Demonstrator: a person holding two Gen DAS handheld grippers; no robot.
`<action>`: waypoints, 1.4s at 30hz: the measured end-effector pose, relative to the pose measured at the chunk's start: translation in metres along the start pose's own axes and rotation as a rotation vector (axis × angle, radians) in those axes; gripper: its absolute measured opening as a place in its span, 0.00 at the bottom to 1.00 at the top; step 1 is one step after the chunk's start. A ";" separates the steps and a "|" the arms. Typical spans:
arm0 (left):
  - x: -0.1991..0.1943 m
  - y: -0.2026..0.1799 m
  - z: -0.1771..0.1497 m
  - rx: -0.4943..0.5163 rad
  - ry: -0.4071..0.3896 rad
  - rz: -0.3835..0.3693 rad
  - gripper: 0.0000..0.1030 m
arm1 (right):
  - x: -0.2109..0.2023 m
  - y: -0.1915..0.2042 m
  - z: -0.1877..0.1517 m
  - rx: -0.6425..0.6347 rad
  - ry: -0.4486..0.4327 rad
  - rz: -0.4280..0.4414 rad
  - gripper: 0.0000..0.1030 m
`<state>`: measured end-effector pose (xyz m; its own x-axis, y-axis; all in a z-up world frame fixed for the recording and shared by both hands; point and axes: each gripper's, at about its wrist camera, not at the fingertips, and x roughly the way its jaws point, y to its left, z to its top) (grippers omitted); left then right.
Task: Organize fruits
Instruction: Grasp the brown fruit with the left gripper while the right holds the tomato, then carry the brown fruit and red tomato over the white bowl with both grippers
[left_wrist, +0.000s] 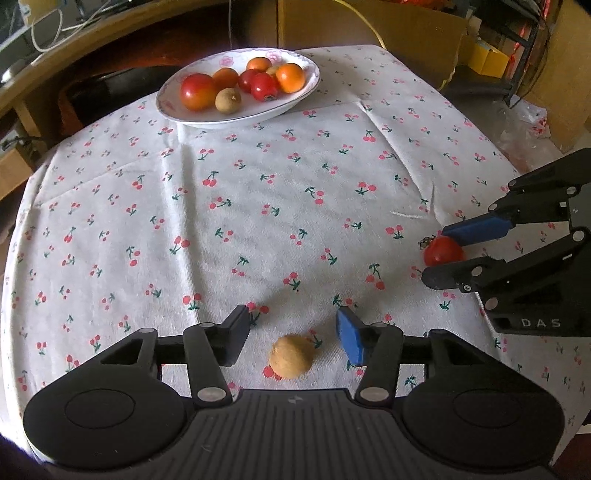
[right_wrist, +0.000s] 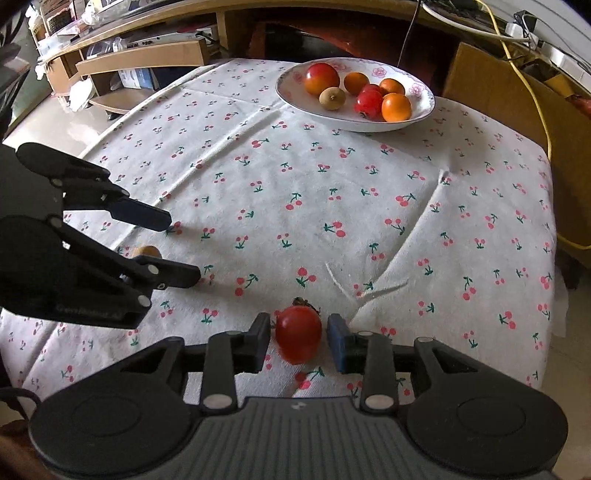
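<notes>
A small tan fruit (left_wrist: 291, 356) lies on the cherry-print cloth between the spread fingers of my left gripper (left_wrist: 291, 316), with a clear gap on each side. Seen from the right wrist, that left gripper (right_wrist: 183, 248) points down at the cloth, the tan fruit (right_wrist: 147, 252) half hidden behind its near finger. A red tomato (right_wrist: 298, 334) with a dried calyx rests on the cloth inside my right gripper (right_wrist: 298, 325); narrow gaps show between it and both pads. The left wrist view shows the same tomato (left_wrist: 443, 251) between the right gripper's (left_wrist: 436, 254) fingers.
A white flowered plate (left_wrist: 236, 118) (right_wrist: 354, 127) at the far side of the table holds several red and orange fruits and a tan one. The cloth has raised creases (right_wrist: 369, 288) near the tomato. Shelves, cables and cardboard boxes surround the table.
</notes>
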<state>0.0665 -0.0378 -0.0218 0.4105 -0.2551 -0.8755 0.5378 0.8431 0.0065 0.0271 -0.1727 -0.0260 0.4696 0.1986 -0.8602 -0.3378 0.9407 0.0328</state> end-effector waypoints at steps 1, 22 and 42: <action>-0.001 0.000 -0.001 -0.002 0.001 -0.001 0.56 | 0.000 0.000 0.000 0.001 0.000 0.000 0.33; -0.007 -0.007 -0.008 0.004 0.007 -0.015 0.61 | -0.001 0.002 0.000 0.009 0.006 -0.002 0.33; -0.015 -0.014 0.005 -0.015 -0.035 -0.011 0.31 | -0.009 0.007 0.007 -0.008 -0.030 -0.027 0.26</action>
<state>0.0565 -0.0487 -0.0064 0.4306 -0.2802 -0.8580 0.5311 0.8473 -0.0102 0.0262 -0.1656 -0.0141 0.5026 0.1815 -0.8452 -0.3314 0.9435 0.0055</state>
